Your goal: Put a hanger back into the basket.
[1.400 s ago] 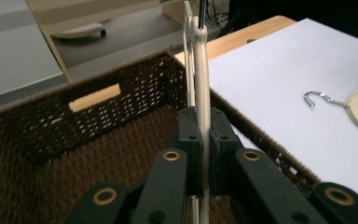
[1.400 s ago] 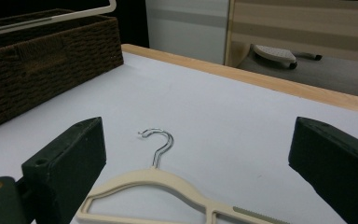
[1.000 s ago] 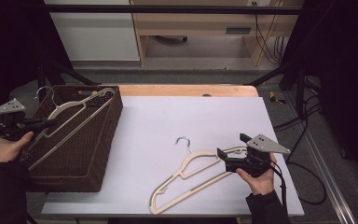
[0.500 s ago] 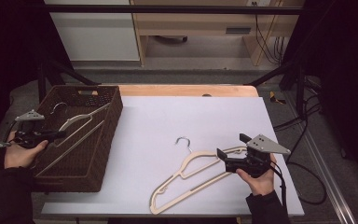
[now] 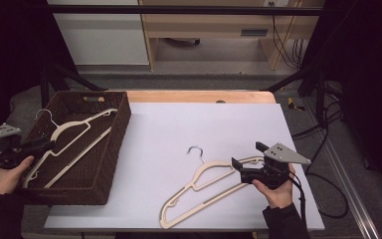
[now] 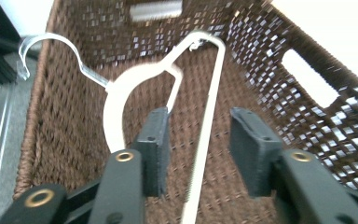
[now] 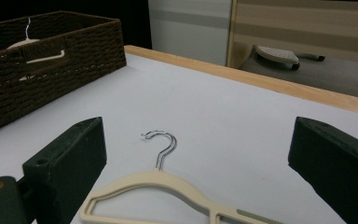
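1. The cream hanger in the basket (image 5: pixel 74 137) lies slanted inside the brown wicker basket (image 5: pixel 110 149), which sits at about 9 o'clock on the table. Its long axis runs from roughly 7 o'clock up to 1 o'clock in the high view, with the clear hook (image 5: pixel 44 115) sticking out toward 11 o'clock over the basket's far-left rim.
2. The left gripper (image 5: pixel 42 146) is at the basket's left edge, pointing in toward 3 o'clock. Its jaws have just been opening and now stand apart; in the left gripper view the hanger's thin bar (image 6: pixel 205 140) runs between the pads (image 6: pixel 154 149) without being squeezed.
3. The second hanger (image 5: pixel 204 186) lies flat on the table at about 5 o'clock, long axis from 7 to 2 o'clock, metal hook (image 5: pixel 196 151) pointing to 12.
4. The right gripper (image 5: pixel 236 165) sits just by that hanger's right shoulder, aimed toward 9 o'clock, jaws spread wide with nothing clamped.
5. The surface is a pale sheet (image 5: pixel 189 129) over a wooden table (image 5: pixel 199 96) whose far edge shows at 12 o'clock.
6. The room is dark at the sides, with a grey floor, white cabinet (image 5: pixel 99 35) and wooden furniture (image 5: pixel 214 25) behind, and cables (image 5: pixel 323 134) at 3 o'clock.
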`<state>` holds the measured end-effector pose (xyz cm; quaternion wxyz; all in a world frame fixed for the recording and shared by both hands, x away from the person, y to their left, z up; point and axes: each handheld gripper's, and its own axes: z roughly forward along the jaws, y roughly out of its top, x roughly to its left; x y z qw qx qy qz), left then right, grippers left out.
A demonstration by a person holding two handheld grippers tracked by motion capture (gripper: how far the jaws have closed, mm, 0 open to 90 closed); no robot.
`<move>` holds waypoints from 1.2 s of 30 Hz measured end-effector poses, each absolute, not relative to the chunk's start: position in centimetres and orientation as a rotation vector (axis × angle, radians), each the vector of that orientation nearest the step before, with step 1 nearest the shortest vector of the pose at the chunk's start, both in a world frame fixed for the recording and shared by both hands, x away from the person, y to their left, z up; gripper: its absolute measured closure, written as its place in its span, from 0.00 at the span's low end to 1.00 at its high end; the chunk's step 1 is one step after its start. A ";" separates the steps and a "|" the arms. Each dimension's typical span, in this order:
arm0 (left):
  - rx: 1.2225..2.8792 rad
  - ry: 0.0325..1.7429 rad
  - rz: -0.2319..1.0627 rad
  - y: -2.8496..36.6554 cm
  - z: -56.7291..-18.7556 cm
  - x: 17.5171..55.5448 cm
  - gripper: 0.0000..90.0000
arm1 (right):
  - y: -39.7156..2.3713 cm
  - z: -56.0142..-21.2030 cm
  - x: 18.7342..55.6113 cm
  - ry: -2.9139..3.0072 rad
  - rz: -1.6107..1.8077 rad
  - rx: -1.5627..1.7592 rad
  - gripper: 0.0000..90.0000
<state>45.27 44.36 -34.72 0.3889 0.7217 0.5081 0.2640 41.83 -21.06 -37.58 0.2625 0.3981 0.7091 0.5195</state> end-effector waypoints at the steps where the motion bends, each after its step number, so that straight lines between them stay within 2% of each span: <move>1: 1.812 1.273 0.678 44.1 -34.5 44.9 0.60 | -21.0 -37.6 41.8 1.918 1.406 1.076 0.05; 3: 1.771 1.242 0.693 43.3 -34.0 44.2 0.49 | -21.1 -37.4 41.7 1.919 1.403 1.066 0.05; 4: 1.750 1.225 0.694 42.9 -33.8 43.9 0.49 | -21.1 -37.4 41.7 1.919 1.403 1.066 0.05; 5: 1.729 1.204 0.691 42.4 -33.6 43.6 0.42 | -21.0 -37.3 41.6 1.910 1.406 1.070 0.05; 6: 1.709 1.182 0.691 41.9 -33.4 43.3 0.42 | -21.0 -37.3 41.6 1.910 1.406 1.070 0.05; 9: 1.668 1.108 0.669 40.0 -33.0 42.5 0.32 | -21.0 -37.0 41.6 1.903 1.414 1.064 0.05; 11: 1.647 1.062 0.669 38.4 -33.0 42.1 0.20 | -21.0 -37.1 41.7 1.905 1.410 1.067 0.05; 18: 1.646 0.941 0.609 32.4 -33.6 41.4 0.11 | -20.7 -37.5 42.0 1.929 1.396 1.072 0.05; 25: 1.679 0.849 0.566 27.6 -34.8 40.9 0.09 | -20.5 -37.8 42.2 1.945 1.383 1.085 0.05; 36: 1.763 0.804 0.512 23.0 -37.5 40.0 0.08 | -19.8 -38.2 42.8 1.965 1.378 1.084 0.08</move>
